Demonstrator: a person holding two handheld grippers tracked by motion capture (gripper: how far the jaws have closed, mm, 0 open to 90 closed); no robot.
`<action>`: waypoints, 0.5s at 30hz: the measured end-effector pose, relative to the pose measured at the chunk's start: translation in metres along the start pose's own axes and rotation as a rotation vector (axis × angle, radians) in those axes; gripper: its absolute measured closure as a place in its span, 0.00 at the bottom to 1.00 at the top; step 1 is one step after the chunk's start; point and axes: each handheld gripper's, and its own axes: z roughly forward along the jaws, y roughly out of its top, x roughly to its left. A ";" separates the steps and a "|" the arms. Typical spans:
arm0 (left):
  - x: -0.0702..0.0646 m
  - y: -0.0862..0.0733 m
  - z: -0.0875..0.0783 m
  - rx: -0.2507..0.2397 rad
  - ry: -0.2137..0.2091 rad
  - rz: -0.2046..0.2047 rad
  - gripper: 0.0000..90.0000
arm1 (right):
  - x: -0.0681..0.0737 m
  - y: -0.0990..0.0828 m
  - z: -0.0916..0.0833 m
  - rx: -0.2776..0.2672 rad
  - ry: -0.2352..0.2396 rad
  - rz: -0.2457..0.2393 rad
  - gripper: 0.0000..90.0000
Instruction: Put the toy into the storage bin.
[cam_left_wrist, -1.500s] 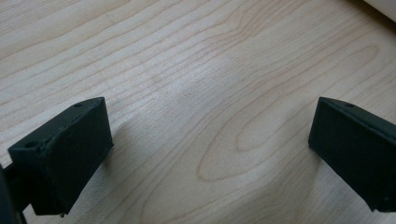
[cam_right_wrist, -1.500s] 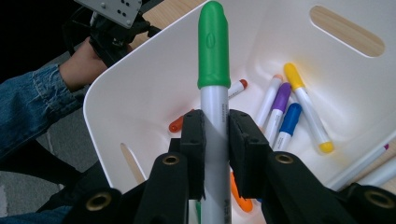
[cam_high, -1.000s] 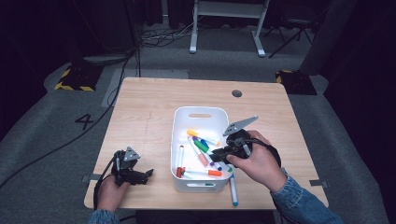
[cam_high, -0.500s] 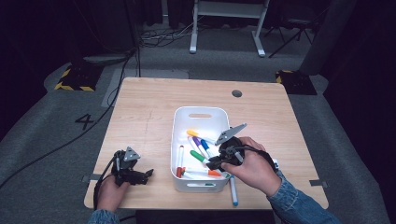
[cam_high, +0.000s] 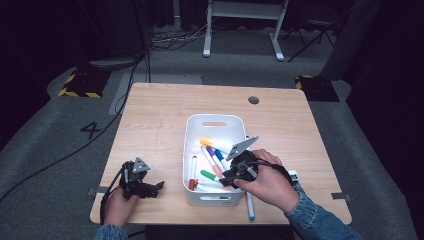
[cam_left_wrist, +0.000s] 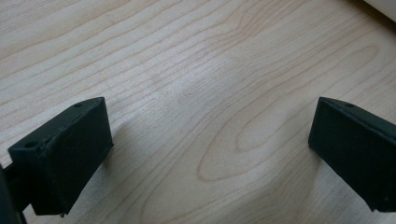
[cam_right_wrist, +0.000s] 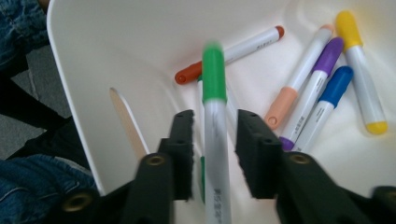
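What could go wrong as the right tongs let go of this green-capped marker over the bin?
The right tongs have just been opening, and the green-capped marker between them looks free of the pads. It may land across the markers already in the white bin. The blue-capped marker lying on the table beside the bin could be knocked off by the hand.

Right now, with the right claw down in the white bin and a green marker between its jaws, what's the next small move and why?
Probably lift the right claw straight up out of the bin. Its jaws have just been opening, and gaps show on both sides of the green marker, which looks blurred, as if dropping among the other markers. With it released, the claw has nothing left to hold there.
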 end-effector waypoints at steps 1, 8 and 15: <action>0.000 0.000 0.000 0.000 0.000 -0.001 0.00 | 0.000 -0.001 -0.001 -0.010 -0.003 0.011 0.70; 0.000 0.000 0.000 0.001 0.001 0.000 0.00 | -0.005 -0.004 -0.015 -0.101 -0.009 0.060 0.63; 0.000 0.000 0.000 0.002 0.000 0.000 0.00 | -0.017 -0.007 -0.033 -0.135 -0.044 0.099 0.61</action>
